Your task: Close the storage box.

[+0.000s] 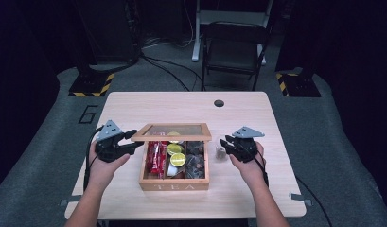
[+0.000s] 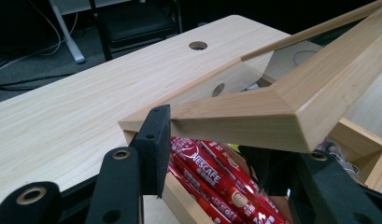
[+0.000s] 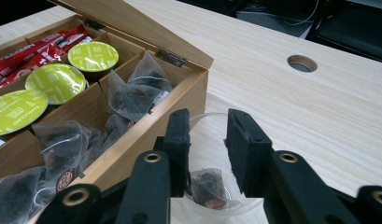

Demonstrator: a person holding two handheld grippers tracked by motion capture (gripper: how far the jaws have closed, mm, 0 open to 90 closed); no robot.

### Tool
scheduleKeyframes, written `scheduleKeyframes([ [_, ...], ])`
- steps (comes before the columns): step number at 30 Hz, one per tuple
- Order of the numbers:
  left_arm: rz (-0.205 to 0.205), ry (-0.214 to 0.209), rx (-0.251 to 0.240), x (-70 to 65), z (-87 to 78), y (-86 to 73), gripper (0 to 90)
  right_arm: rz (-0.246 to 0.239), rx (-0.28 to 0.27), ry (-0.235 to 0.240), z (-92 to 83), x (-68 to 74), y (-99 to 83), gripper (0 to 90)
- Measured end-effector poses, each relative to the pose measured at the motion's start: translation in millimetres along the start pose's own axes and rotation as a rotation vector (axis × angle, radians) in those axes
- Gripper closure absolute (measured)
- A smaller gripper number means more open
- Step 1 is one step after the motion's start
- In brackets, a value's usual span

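The rectangular wooden tea box point(image 1: 174, 182) sat near the middle of the pale wooden table point(image 1: 134, 106). The left gripper point(image 1: 133, 144), at the box's left side, was clamped on the front left corner of its glass-paned wooden lid point(image 2: 254, 112), holding the lid raised. Beneath the lid lay red Nescafé sticks point(image 2: 212, 179). Just right of the box stood a small clear plastic cup point(image 3: 212, 140) holding 1 tea bag point(image 3: 207, 184). The right gripper point(image 3: 205, 140) hung over the cup, jaws apart, nothing pinched.
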State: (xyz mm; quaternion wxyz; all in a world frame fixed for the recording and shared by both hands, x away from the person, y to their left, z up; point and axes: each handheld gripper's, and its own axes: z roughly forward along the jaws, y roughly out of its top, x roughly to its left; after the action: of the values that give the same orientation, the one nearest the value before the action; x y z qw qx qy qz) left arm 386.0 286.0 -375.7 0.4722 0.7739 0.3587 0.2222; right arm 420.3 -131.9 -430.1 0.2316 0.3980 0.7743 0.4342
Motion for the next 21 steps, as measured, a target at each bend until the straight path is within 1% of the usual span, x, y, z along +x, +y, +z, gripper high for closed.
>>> scheduleKeyframes([
  [6,0.004,-0.001,0.001,0.6,-0.1,0.5,53.2,-0.005,-0.011,0.01,-1.6,1.7,0.9,66.9],
  [10,0.003,-0.001,-0.004,1.0,0.2,0.8,53.2,0.006,-0.019,0.028,-5.2,5.4,4.2,65.4],
  [11,0.003,-0.002,-0.006,1.2,0.4,0.9,53.2,-0.008,-0.023,0.029,-5.7,5.8,5.2,65.0],
  [15,0.0,-0.002,-0.008,1.2,0.5,1.1,53.2,-0.01,-0.031,0.042,-8.3,11.3,8.2,63.8],
  [18,0.001,-0.001,-0.006,1.1,0.4,1.2,53.2,-0.028,-0.043,0.048,-10.2,15.1,10.9,62.3],
  [21,0.003,-0.001,-0.004,1.0,0.2,1.2,53.2,-0.028,-0.049,0.051,-11.9,18.5,13.5,59.8],
])
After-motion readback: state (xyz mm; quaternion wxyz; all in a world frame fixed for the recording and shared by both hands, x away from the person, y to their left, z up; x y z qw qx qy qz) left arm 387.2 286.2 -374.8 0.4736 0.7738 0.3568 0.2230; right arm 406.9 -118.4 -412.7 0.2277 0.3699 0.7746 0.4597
